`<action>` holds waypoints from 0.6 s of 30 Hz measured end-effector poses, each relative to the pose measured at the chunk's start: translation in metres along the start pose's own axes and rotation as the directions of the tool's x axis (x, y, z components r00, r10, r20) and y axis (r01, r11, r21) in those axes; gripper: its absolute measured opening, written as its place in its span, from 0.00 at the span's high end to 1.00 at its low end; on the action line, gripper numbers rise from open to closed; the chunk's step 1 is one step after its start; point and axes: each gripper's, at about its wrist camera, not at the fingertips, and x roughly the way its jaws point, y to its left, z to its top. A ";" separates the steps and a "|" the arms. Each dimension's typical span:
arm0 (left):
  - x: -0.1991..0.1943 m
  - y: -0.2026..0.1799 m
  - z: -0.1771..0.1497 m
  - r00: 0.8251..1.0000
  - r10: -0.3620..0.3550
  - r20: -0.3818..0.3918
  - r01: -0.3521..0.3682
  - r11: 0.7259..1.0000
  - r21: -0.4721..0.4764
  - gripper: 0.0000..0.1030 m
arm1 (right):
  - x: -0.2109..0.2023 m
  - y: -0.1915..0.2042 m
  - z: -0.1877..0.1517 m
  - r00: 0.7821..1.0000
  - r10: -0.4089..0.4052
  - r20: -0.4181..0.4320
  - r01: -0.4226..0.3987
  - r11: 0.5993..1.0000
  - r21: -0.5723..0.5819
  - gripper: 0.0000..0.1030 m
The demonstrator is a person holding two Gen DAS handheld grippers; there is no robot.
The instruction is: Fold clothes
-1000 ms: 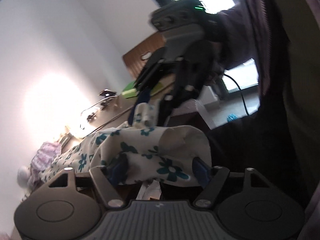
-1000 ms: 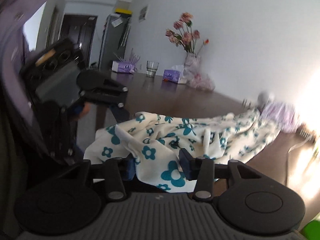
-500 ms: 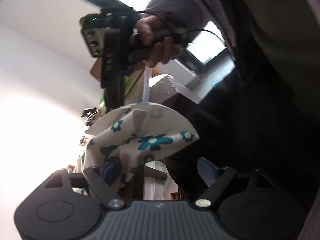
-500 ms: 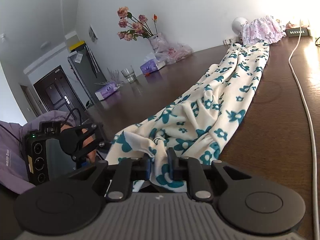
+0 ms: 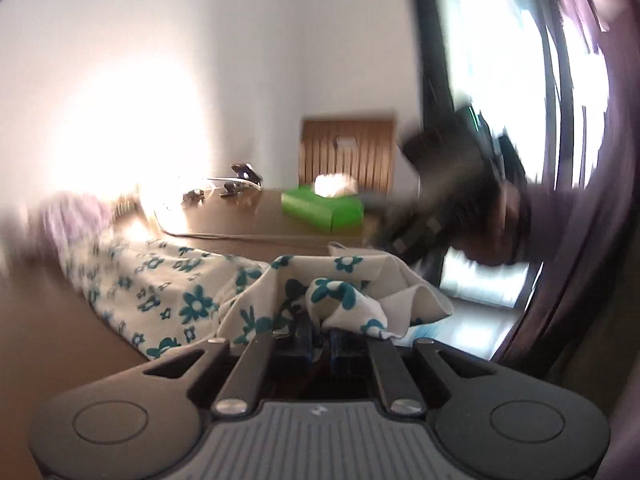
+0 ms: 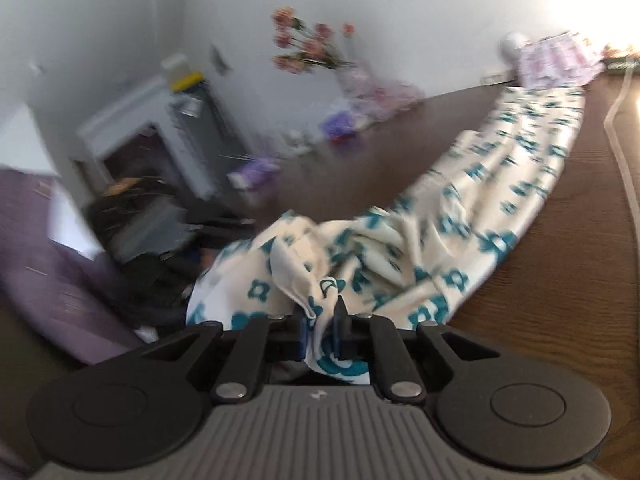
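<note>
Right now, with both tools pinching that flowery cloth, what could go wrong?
The left tool and right tool each pinch only a small bunch at the cloth edge, so it might slip out. The cloth trails far along the table, beside a white cable it might snag when pulled.

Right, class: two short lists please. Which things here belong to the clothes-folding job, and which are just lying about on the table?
Part of the job:
flowered cloth, stretched along the table
left gripper, shut on one end of it
right gripper, shut on it too

Just lying about:
green tissue box
flowers
white cable
pink garment
</note>
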 end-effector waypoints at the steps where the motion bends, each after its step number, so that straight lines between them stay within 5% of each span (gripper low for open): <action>1: -0.005 0.006 0.005 0.999 0.010 0.045 -0.008 0.999 -0.051 0.94 | -0.005 0.002 0.005 0.999 0.032 0.013 -0.032 0.999 0.000 0.90; 4: 0.010 0.036 0.019 0.991 0.079 0.109 -0.055 0.976 -0.211 0.94 | -0.010 -0.011 0.036 0.996 0.051 0.069 -0.053 0.998 0.026 0.91; 6: 0.031 0.058 0.032 0.987 0.141 0.073 -0.114 0.951 -0.287 0.93 | -0.004 -0.031 0.061 0.995 0.017 0.103 -0.025 0.997 0.073 0.91; 10: 0.078 0.102 0.040 0.954 0.296 -0.053 -0.289 0.854 -0.433 0.90 | 0.027 -0.083 0.094 0.977 -0.204 0.062 0.179 0.944 0.277 0.89; 12: 0.086 0.110 0.034 0.936 0.341 -0.085 -0.342 0.831 -0.438 0.90 | 0.041 -0.100 0.093 0.934 -0.354 0.036 0.324 0.888 0.327 0.82; 14: 0.093 0.106 0.030 0.933 0.351 -0.077 -0.351 0.847 -0.400 0.85 | 0.054 -0.108 0.091 0.879 -0.476 0.016 0.444 0.830 0.337 0.75; 16: 0.092 0.099 0.030 0.929 0.364 -0.071 -0.364 0.861 -0.356 0.75 | 0.050 -0.098 0.090 0.867 -0.493 0.069 0.452 0.838 0.304 0.56; 18: 0.079 0.097 0.032 0.935 0.350 -0.054 -0.346 0.871 -0.350 0.56 | 0.038 -0.083 0.092 0.838 -0.526 0.146 0.480 0.837 0.263 0.51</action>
